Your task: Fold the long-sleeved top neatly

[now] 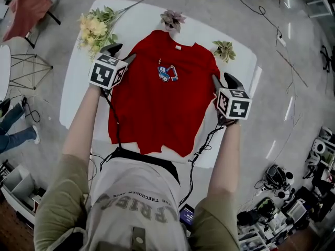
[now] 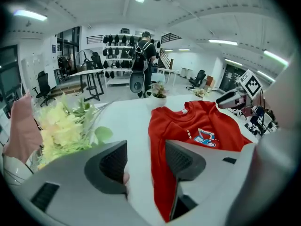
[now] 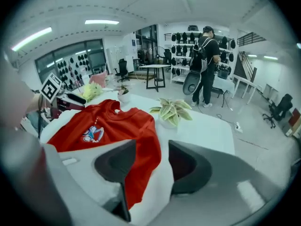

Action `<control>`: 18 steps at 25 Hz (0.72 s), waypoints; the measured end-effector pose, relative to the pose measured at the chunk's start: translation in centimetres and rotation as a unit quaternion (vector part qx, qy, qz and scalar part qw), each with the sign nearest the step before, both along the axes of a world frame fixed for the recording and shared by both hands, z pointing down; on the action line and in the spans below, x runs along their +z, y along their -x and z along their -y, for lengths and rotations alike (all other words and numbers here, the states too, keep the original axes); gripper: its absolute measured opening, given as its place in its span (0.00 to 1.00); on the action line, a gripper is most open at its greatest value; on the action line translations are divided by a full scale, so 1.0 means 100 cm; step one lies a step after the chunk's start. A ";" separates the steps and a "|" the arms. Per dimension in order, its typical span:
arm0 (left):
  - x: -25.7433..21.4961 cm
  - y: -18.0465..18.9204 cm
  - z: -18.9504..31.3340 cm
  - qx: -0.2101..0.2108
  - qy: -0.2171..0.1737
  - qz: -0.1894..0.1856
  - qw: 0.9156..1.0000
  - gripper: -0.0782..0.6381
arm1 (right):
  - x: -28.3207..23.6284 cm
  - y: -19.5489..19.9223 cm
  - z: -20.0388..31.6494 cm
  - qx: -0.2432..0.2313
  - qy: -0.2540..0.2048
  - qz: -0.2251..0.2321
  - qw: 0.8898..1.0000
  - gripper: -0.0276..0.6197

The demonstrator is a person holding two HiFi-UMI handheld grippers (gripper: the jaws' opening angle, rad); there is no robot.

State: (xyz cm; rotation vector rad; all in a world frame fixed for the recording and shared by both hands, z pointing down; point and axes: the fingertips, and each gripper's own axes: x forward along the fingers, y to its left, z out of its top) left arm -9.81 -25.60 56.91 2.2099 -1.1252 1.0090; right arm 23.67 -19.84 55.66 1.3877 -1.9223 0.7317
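**Operator's torso low in frame; red top flat on table, both grippers empty**

Grey shirt (image 1: 133,203) of the operator fills the bottom centre of the head view. Both forearms reach up the frame from it to the white table (image 1: 78,88).

Red top (image 1: 162,103) lies front-up at frame centre, collar toward the top edge, chest print (image 1: 167,73) showing. Its hem is uneven and sits near the table's lower edge. No sleeve lies out to either side. They are probably folded in, but the layers cannot be told apart.

Left gripper (image 1: 120,54) is at the garment's upper-left shoulder and right gripper (image 1: 223,80) at its right edge, a little lower in frame. In both gripper views the jaws stand apart with nothing pinched. The fabric edge lies on the table below and beyond them, not between the pads.

Clutter is yellow flowers (image 1: 97,30) at upper left, a small potted plant (image 1: 172,19) just above the collar and a leafy plant (image 1: 224,50) off the right shoulder.

Judgement: the hands are set for a fresh grip, likely for the next fold.
- Bring both grippers level with each other along the sides first, as the right sits lower.
- Pinch every layer at the edge, not just the upper one.
- Lift low and move both sides together so the crease stays straight.
- Square the ragged hem before creasing.
- Keep well away from the plants near the collar.
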 end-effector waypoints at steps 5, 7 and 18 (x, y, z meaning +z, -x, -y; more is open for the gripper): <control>-0.038 0.022 -0.036 0.026 -0.019 -0.023 0.999 0.45 | -0.045 0.011 -0.045 -0.025 -0.030 0.022 0.999 0.39; -0.048 0.026 -0.060 0.050 -0.020 -0.036 0.998 0.45 | -0.060 0.019 -0.069 -0.033 -0.040 0.035 0.998 0.39; -0.043 0.031 -0.245 0.251 0.069 -0.018 0.965 0.49 | -0.035 0.114 -0.253 -0.196 0.048 0.040 0.979 0.59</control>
